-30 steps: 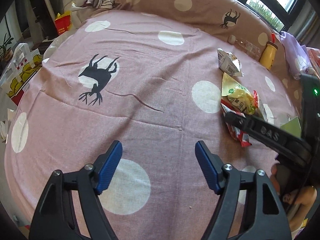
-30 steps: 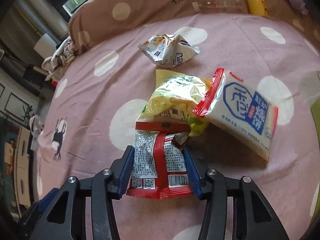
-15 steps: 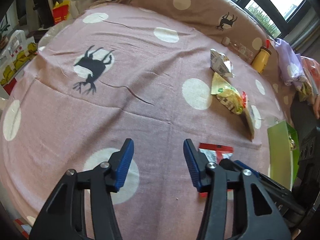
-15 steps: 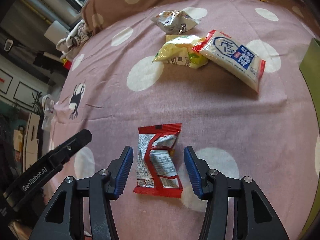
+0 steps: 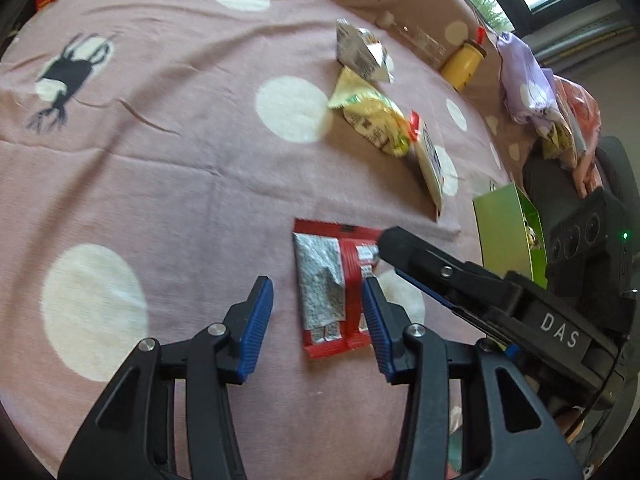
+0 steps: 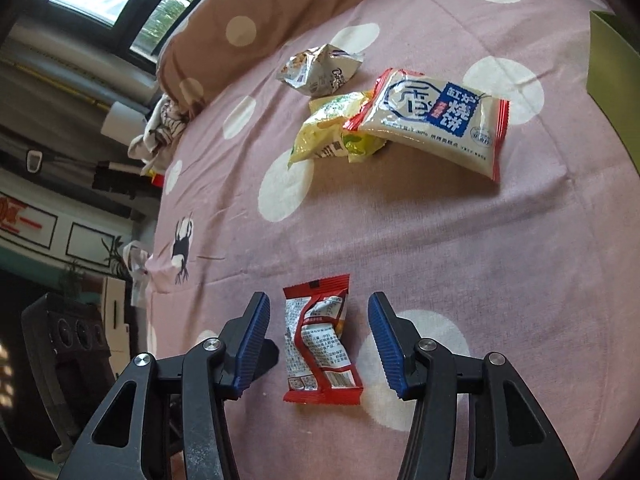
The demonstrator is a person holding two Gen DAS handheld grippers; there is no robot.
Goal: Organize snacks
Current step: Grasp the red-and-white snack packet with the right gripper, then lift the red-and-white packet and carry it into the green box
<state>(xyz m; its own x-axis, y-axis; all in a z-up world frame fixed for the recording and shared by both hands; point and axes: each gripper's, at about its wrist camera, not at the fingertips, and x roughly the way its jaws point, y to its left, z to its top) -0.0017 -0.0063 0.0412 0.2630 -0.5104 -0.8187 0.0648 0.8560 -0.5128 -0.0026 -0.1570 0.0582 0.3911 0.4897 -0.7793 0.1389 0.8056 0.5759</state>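
A red-and-silver snack packet (image 5: 332,288) (image 6: 320,340) lies flat on the pink dotted bedspread (image 5: 180,184). My left gripper (image 5: 316,284) hangs over it with jaws closing. The packet sits between its blue pads, its right part under the right pad, and I see no squeeze on it. My right gripper (image 6: 319,300) is open and straddles the same packet from the other side, with a gap on each side. One of its black fingers (image 5: 420,256) reaches over the packet's far right corner.
Further up the bed lie a white-and-blue cracker packet (image 6: 436,120), a yellow-green packet (image 6: 332,132) and a crumpled silver packet (image 6: 320,68). A green box (image 5: 504,232) stands at the right. A yellow bottle (image 5: 464,66) and clear bottle (image 5: 412,36) rest by the brown pillow (image 6: 248,20).
The right gripper drew the red packet away from the snack pile, set it down and let go. The left gripper swung over to that packet and its jaws narrowed.
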